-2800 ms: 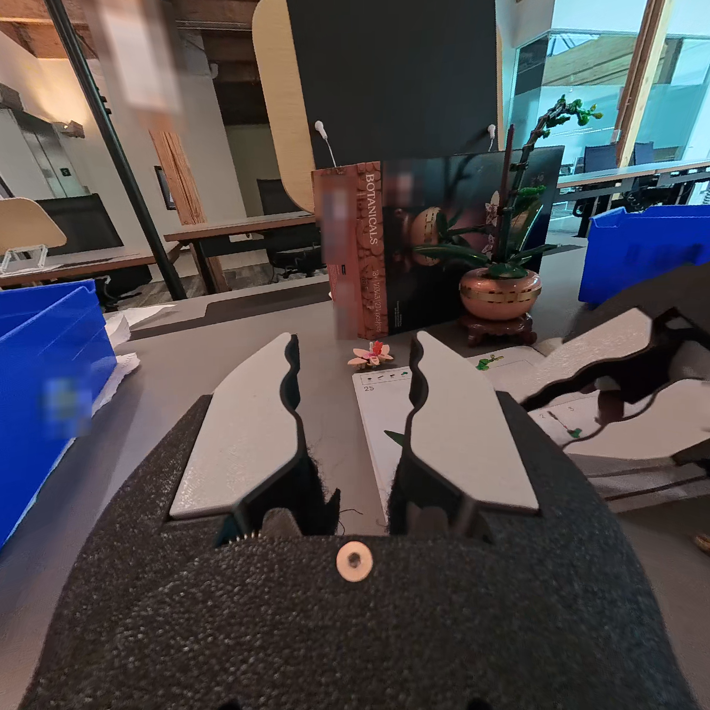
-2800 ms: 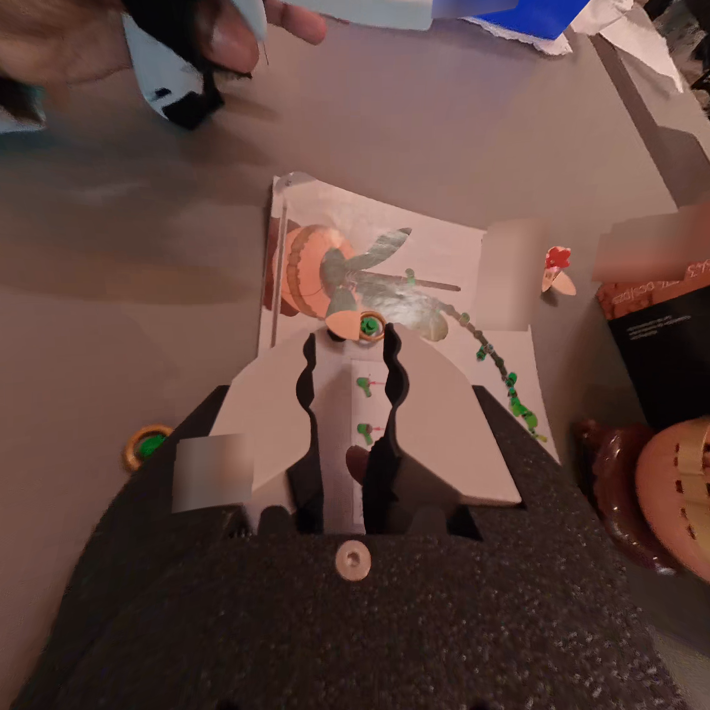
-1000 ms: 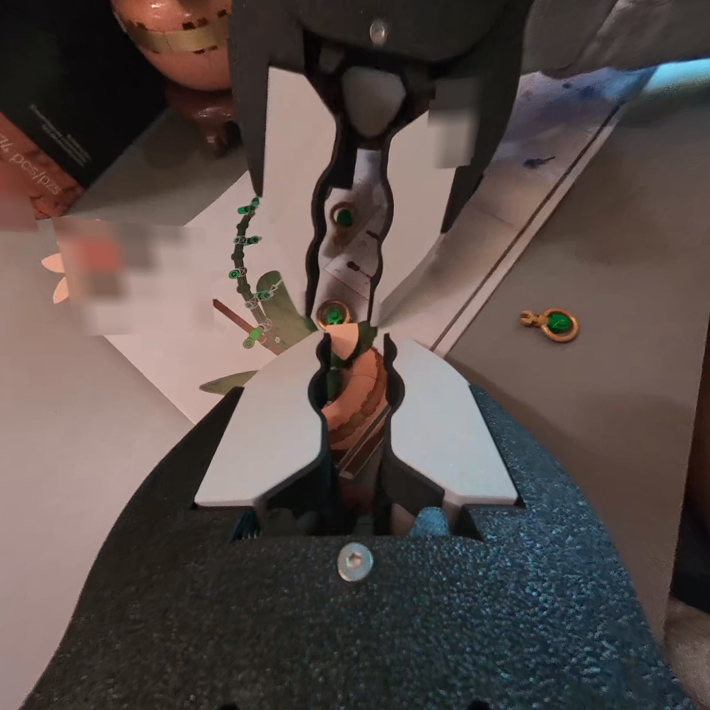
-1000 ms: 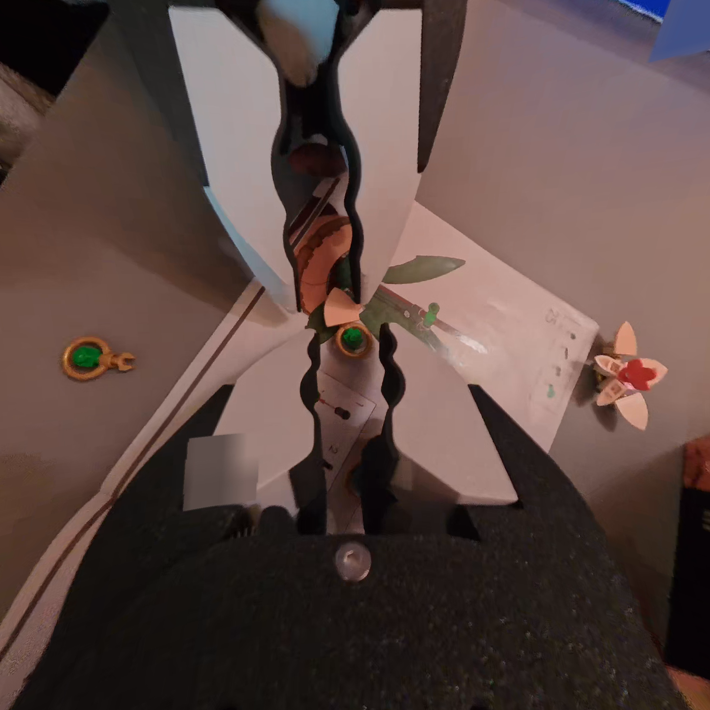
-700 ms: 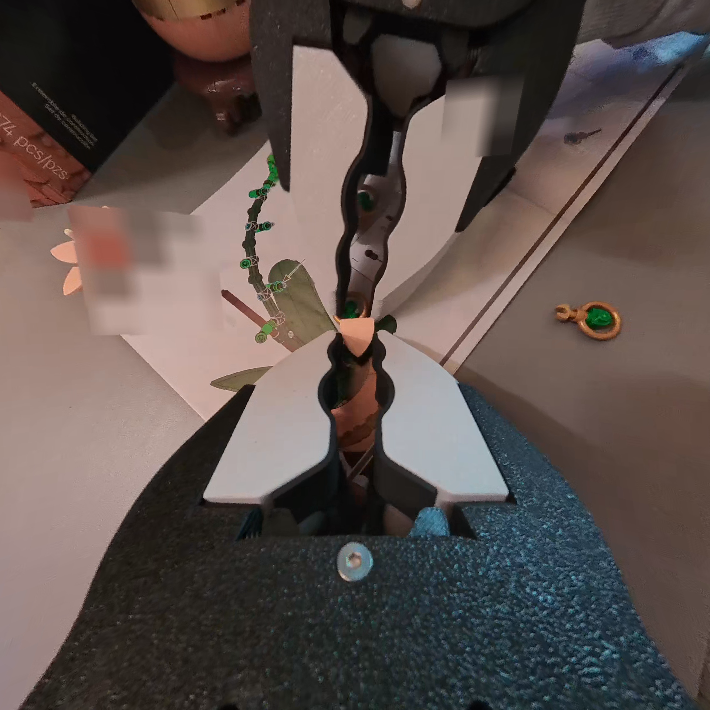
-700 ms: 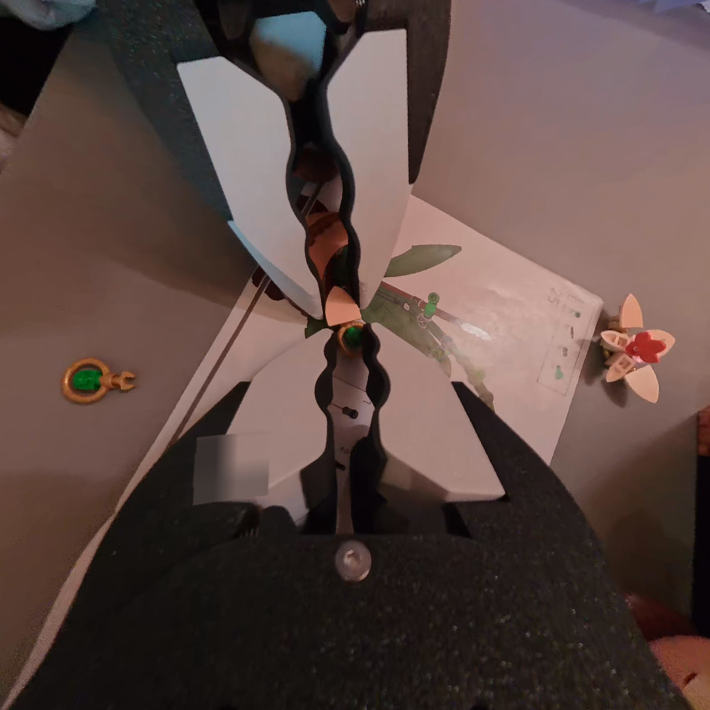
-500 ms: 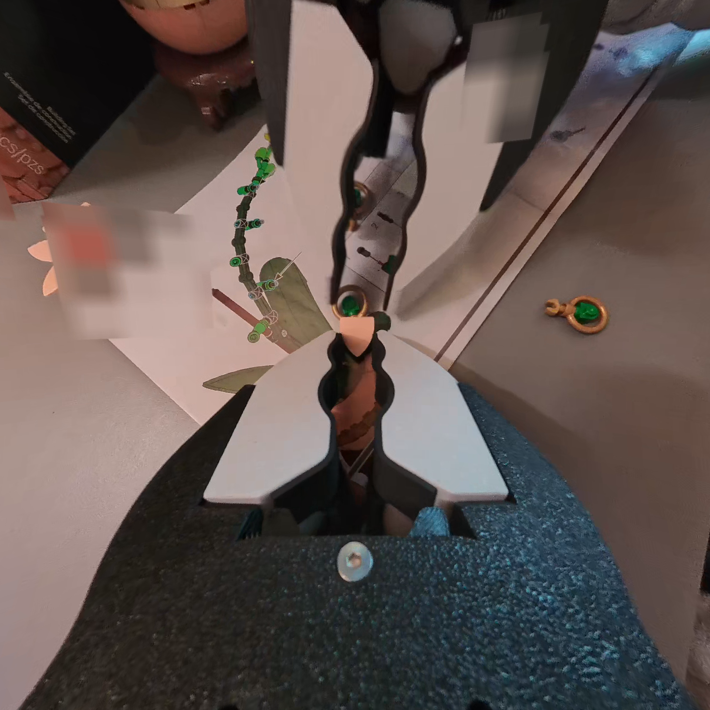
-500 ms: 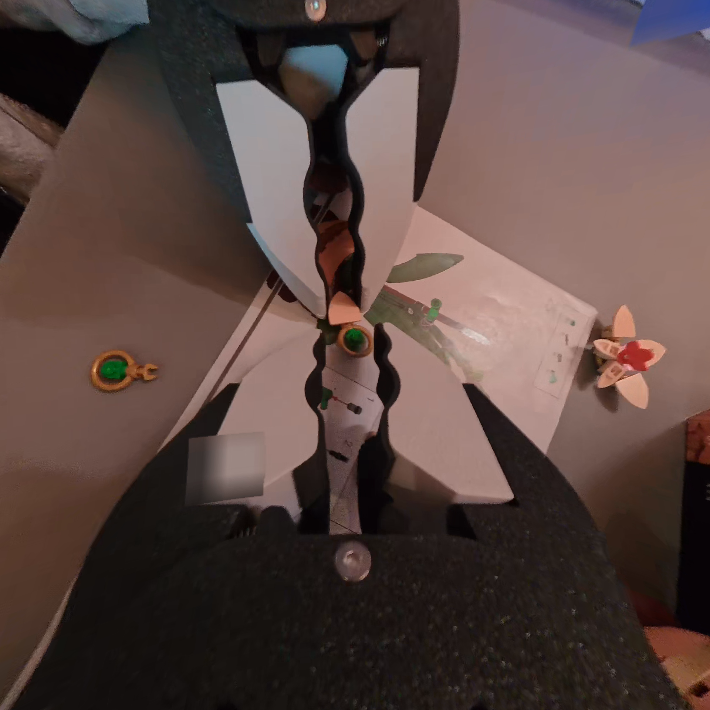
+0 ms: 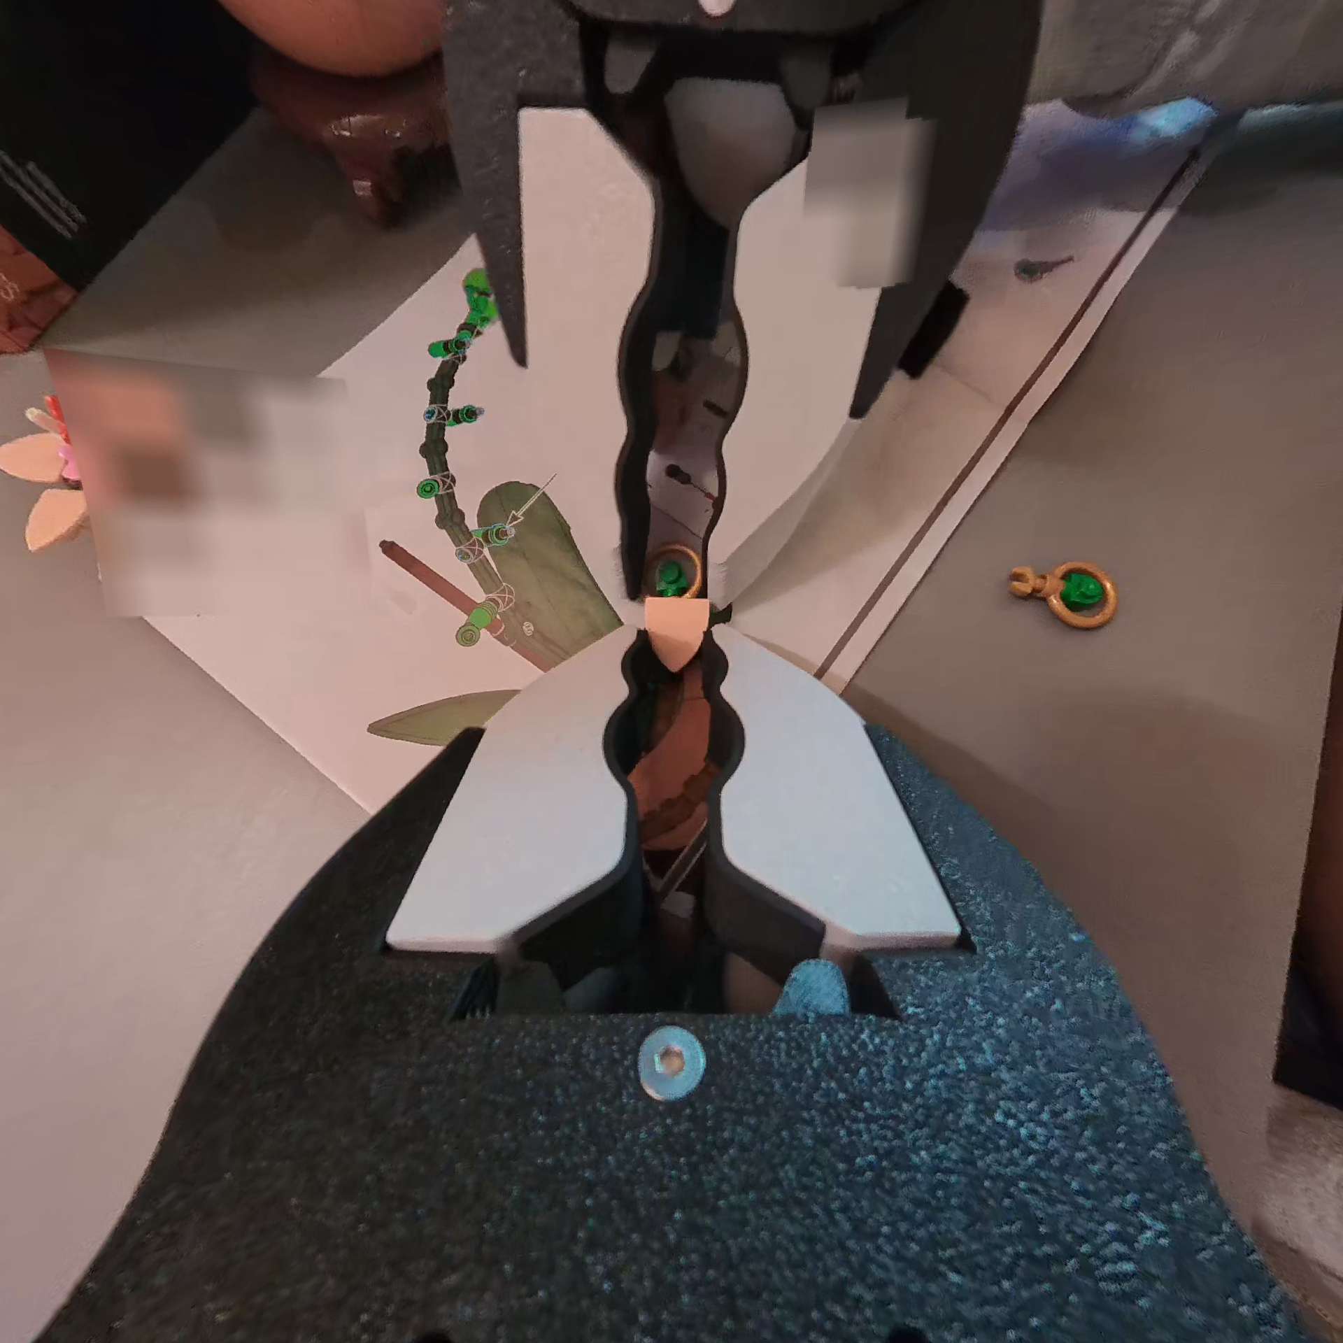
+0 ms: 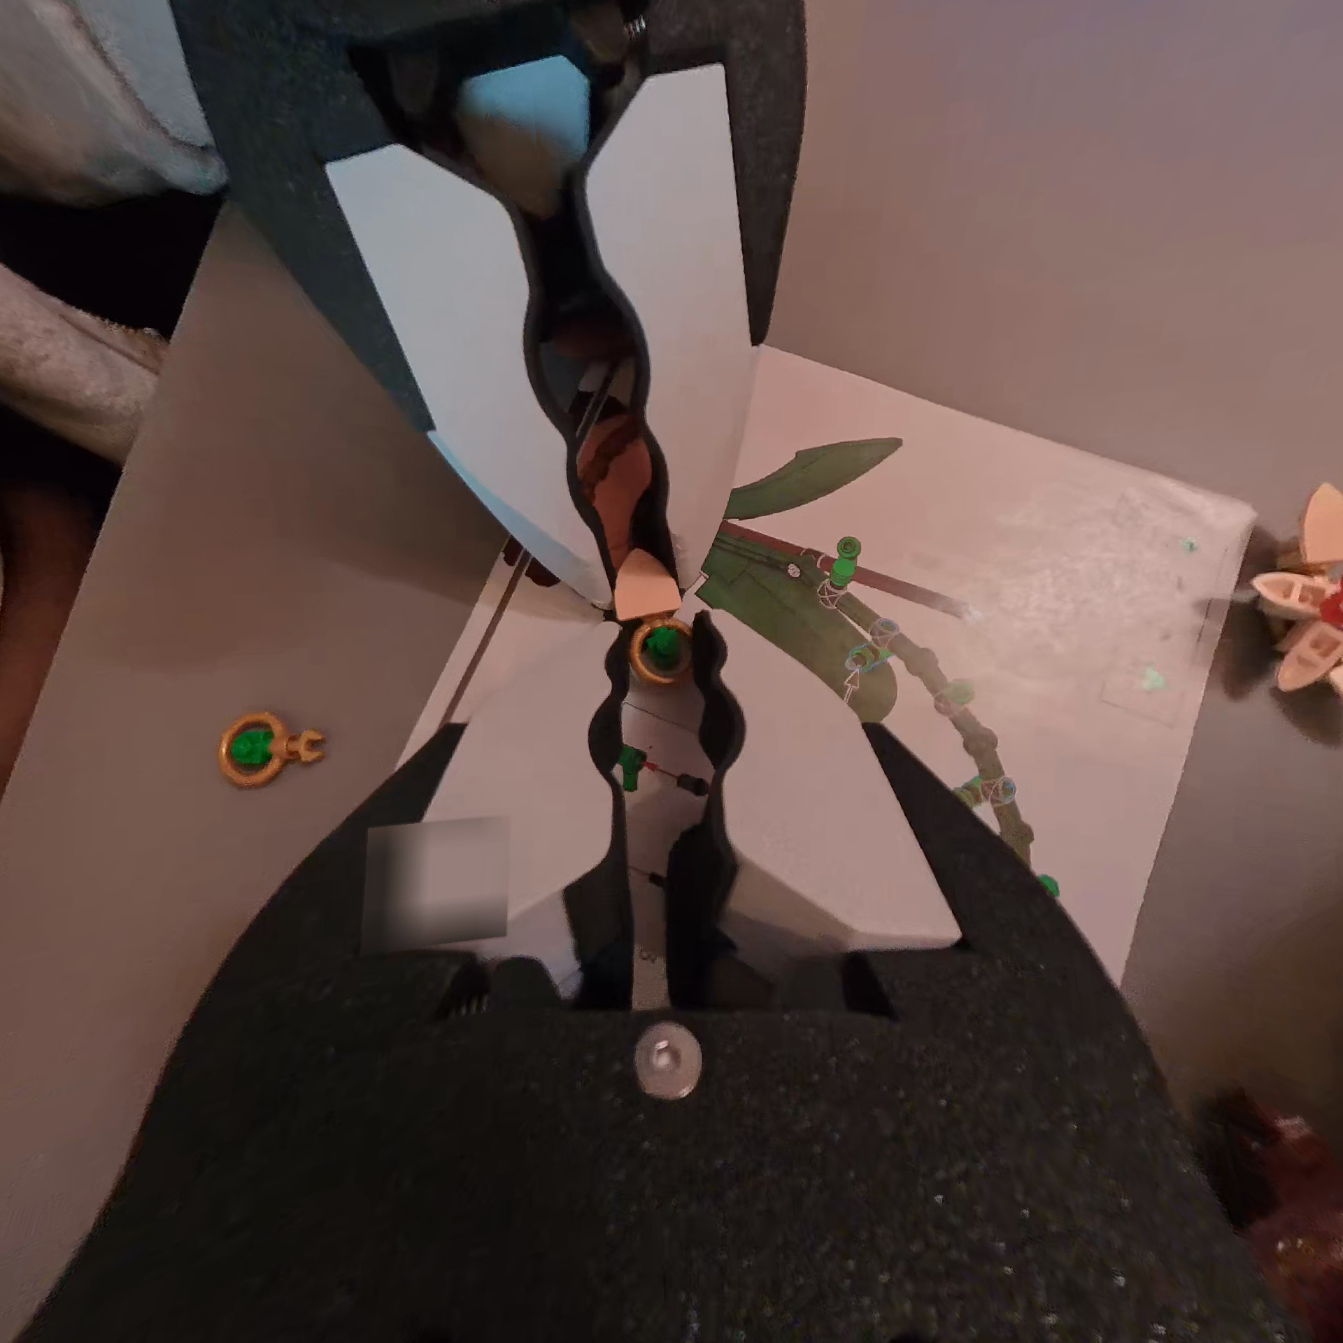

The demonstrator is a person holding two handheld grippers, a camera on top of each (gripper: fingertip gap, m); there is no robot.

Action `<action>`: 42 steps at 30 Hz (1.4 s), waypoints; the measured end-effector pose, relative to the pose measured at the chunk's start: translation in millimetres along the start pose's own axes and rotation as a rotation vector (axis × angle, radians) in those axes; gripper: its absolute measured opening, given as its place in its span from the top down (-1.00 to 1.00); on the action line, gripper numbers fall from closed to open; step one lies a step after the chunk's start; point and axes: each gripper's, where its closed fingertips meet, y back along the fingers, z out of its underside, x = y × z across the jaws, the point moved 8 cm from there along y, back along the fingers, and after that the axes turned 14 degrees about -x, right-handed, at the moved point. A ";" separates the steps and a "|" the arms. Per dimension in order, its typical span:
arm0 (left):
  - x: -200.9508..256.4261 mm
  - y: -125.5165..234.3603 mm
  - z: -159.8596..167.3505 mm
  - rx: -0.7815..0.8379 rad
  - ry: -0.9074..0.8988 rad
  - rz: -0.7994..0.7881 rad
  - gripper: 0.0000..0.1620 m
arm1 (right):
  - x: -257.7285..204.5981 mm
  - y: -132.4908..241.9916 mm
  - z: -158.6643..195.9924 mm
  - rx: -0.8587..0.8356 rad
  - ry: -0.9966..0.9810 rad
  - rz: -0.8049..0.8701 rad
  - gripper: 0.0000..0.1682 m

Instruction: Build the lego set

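Note:
My two grippers meet tip to tip over the open instruction booklet (image 9: 291, 654). My left gripper (image 9: 676, 643) is shut on a small tan petal piece (image 9: 676, 628). My right gripper (image 10: 660, 639) is shut on a gold ring with a green stud (image 10: 658, 650). The petal (image 10: 643, 592) sits right against the ring's edge. In the left wrist view the ring (image 9: 672, 574) shows just beyond the petal, between the right gripper's fingers. Whether petal and ring are joined is not visible.
A second gold ring with a green stud (image 9: 1075, 596) lies on the grey table beside the booklet, and also shows in the right wrist view (image 10: 265, 748). A built tan flower (image 10: 1308, 625) lies past the booklet's other edge. The brown pot base (image 9: 363, 145) and dark box (image 9: 73, 145) stand behind.
My left gripper has dropped from facing the box to the booklet and its fingers have narrowed onto the petal. The right gripper has held the ring throughout.

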 end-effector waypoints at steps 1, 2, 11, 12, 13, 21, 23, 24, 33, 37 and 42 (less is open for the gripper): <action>-0.2 0.0 -0.1 -0.002 0.020 0.004 0.84 | -2.9 0.5 -1.1 0.006 -0.008 0.013 0.84; -0.3 0.1 0.0 -0.002 0.040 0.008 0.84 | -5.1 0.6 -2.0 0.001 -0.014 0.033 0.87; 5.7 0.3 -2.8 -0.039 -0.024 -0.045 0.83 | -9.0 6.4 -2.1 0.001 0.015 0.094 0.76; 5.8 0.5 -3.2 -0.044 -0.027 -0.049 0.83 | -6.8 7.9 -0.7 0.006 0.017 0.085 0.76; 5.7 0.7 -3.4 -0.049 -0.030 -0.053 0.83 | -5.0 8.5 0.9 0.003 0.016 0.074 0.73; 7.4 8.4 -2.6 -0.067 -0.024 -0.091 0.55 | -19.1 46.9 10.6 0.051 -0.016 0.175 0.72; 7.0 11.1 -3.9 -0.016 -0.010 -0.127 0.53 | -24.5 64.6 27.1 0.034 -0.107 0.277 0.73; 6.8 14.3 -4.8 0.029 -0.005 -0.153 0.51 | -26.3 69.7 37.3 0.026 -0.165 0.323 0.73; 33.6 43.3 -14.9 0.640 0.143 -0.133 -0.13 | -11.7 41.6 63.9 0.019 -0.379 0.322 0.65; 48.9 52.1 -10.1 0.751 0.009 -0.217 -0.04 | -2.6 33.8 58.1 0.011 -0.375 0.161 0.68; 50.4 51.4 -6.5 0.708 -0.021 -0.325 0.04 | -0.8 29.0 57.8 0.001 -0.344 0.166 0.81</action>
